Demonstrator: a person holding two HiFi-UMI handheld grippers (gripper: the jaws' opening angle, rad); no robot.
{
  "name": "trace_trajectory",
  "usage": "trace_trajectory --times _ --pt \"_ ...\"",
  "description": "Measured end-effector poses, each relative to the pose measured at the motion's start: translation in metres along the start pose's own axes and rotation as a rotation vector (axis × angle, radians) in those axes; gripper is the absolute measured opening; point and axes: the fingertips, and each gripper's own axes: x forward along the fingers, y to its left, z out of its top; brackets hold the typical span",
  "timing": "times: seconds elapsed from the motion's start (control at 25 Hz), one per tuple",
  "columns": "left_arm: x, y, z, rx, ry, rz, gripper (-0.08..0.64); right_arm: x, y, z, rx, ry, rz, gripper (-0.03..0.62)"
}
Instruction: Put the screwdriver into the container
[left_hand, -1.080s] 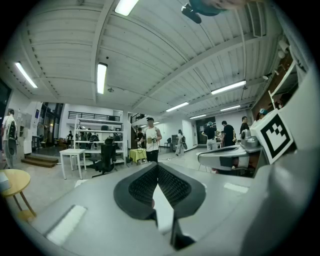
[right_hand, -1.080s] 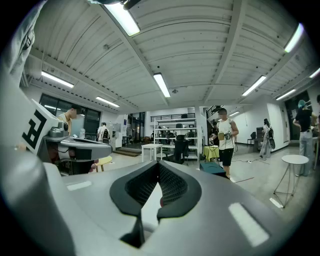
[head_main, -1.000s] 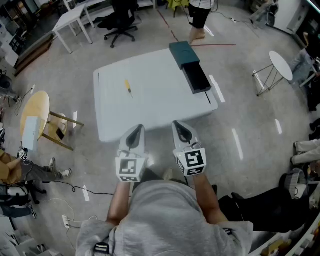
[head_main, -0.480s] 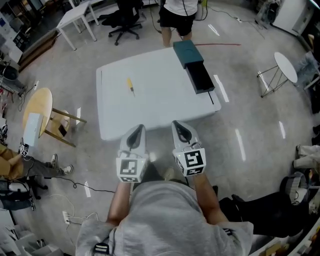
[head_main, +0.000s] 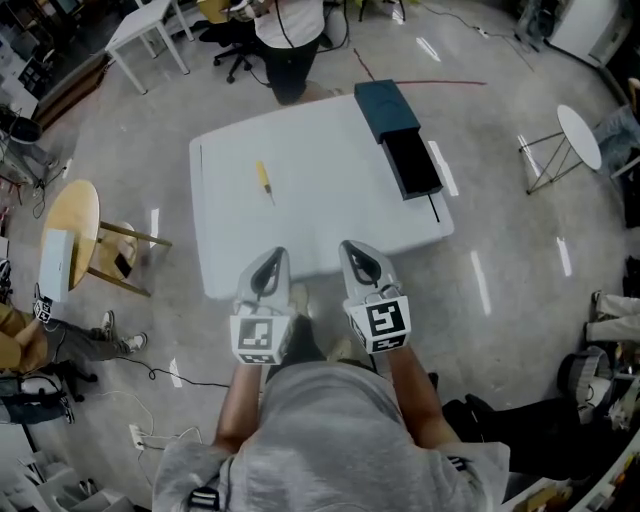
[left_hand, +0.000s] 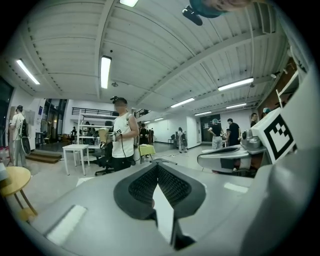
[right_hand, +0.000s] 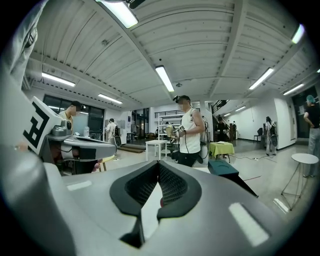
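Item one: the white table (head_main: 330, 215), which we take as our reference for every place below.

Item two: the screwdriver (head_main: 264, 181), yellow-handled, lying flat on the table's left half, well apart from both of the table's other contents and from our grippers.

Item three: the container (head_main: 384, 104), a teal box at the table's far right corner. A black section (head_main: 412, 163) extends from it along the table's right edge, toward the near side.

Item four: the left gripper (head_main: 270, 266), which we hold at the table's near edge. Its jaws are pressed together at the tips with nothing between them.

Item five: the right gripper (head_main: 359, 262), just beside the left one at the same near edge. Its jaws are likewise fully closed and empty.

Item six: a standing person (head_main: 289, 38) in a white top at the table's far edge.

Item seven: a round wooden stool (head_main: 71, 216) on the floor to the table's left.

Item eight: a small round white side table (head_main: 579, 135) on the floor to the table's right.
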Motion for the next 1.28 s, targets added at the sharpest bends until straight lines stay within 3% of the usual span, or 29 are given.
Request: trace_trajectory --times 0.64,1.28 --pt "0.082 0.113 -0.016 -0.04 0.067 0.028 0.011 0.153 0.002 0.006 0.005 0.095 0.064 0.003" --pt "0.14 0.198 -0.068 -0.102 0.202 0.013 0.011 0.278 0.027 -0.044 0.073 0.286 0.13 0.003"
